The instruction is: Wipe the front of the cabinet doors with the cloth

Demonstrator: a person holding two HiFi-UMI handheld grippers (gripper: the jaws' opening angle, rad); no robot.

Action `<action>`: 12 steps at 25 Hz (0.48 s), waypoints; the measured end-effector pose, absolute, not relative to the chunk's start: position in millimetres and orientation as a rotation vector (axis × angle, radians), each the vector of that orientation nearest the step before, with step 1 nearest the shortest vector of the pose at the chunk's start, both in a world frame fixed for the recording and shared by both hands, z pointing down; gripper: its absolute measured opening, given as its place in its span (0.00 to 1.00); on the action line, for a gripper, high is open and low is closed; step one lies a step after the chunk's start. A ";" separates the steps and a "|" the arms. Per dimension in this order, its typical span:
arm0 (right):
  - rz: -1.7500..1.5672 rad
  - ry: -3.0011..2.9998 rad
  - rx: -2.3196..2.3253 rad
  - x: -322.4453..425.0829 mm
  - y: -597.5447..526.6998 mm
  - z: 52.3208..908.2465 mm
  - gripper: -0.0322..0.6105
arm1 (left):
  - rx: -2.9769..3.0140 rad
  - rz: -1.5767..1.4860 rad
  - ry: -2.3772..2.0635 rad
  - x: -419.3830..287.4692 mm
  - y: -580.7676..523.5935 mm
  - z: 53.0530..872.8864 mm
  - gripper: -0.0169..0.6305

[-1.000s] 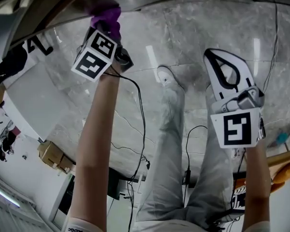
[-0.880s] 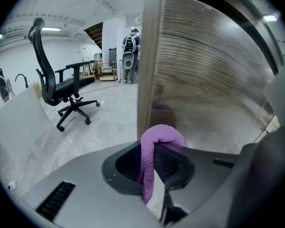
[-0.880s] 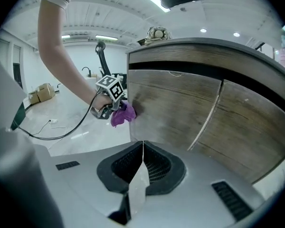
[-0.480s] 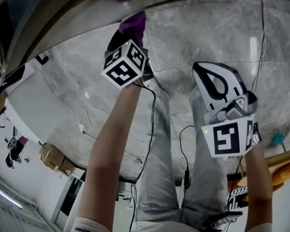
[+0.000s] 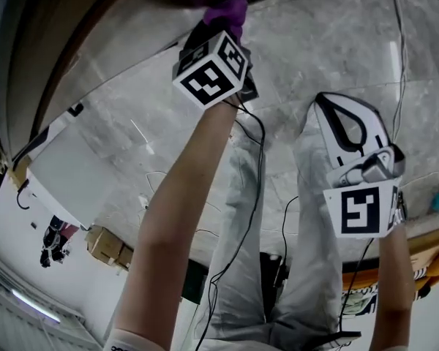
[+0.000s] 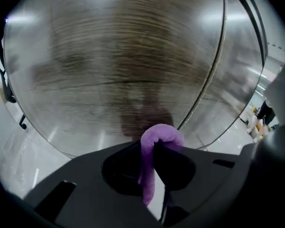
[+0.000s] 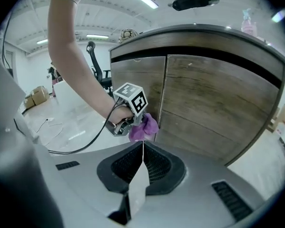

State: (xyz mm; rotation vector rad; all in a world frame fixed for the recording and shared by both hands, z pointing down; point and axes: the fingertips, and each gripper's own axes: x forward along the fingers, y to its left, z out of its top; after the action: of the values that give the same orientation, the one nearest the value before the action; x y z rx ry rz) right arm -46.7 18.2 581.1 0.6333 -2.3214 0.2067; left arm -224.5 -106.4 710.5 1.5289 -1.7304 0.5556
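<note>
My left hand-held gripper is clamped on the purple cloth, low in the middle of the left gripper view. The jaws pinch a fold of it, so a rounded loop bulges out past the tips and a thin tail hangs back between them. That loop is pressed against the wood-grain cabinet door, which fills the upper part of that view. The seam between the two doors runs down the right of the frame. In the right gripper view, the cloth sits low on the left-hand door, just left of that seam. My right hand-held gripper hangs back from the cabinet with its jaws together on nothing. It is at the right of the head view, over the pale marbled floor. The cloth looks soft, light and limp, a fleecy thing that will flatten and drag rather than slide. I judge the best hold is the one I have, on a bunched fold with enough padding left proud of the jaws. If it creeps back through the pinch, the hard tips could scrape the door. The door front looks stiff and smooth with a slight sheen, so it should take firm pressure.
</note>
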 end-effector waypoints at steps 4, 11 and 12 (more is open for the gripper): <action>0.243 -2.282 0.706 -35.4 14.0 589.1 0.09 | 1.516 0.559 -1.724 -231.6 -111.0 715.9 0.10; 0.291 -2.266 0.746 -79.0 29.4 594.2 0.09 | 1.523 0.609 -1.708 -288.7 -90.3 722.0 0.10; 0.287 -2.272 0.737 -92.9 32.1 594.3 0.09 | 1.516 0.617 -1.708 -303.7 -85.7 723.2 0.10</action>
State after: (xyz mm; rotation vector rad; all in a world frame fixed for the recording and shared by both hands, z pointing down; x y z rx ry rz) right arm -92.9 32.1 594.3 0.7367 -2.2723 0.2867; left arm -303.7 -85.7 723.2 1.5158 -1.7080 0.6175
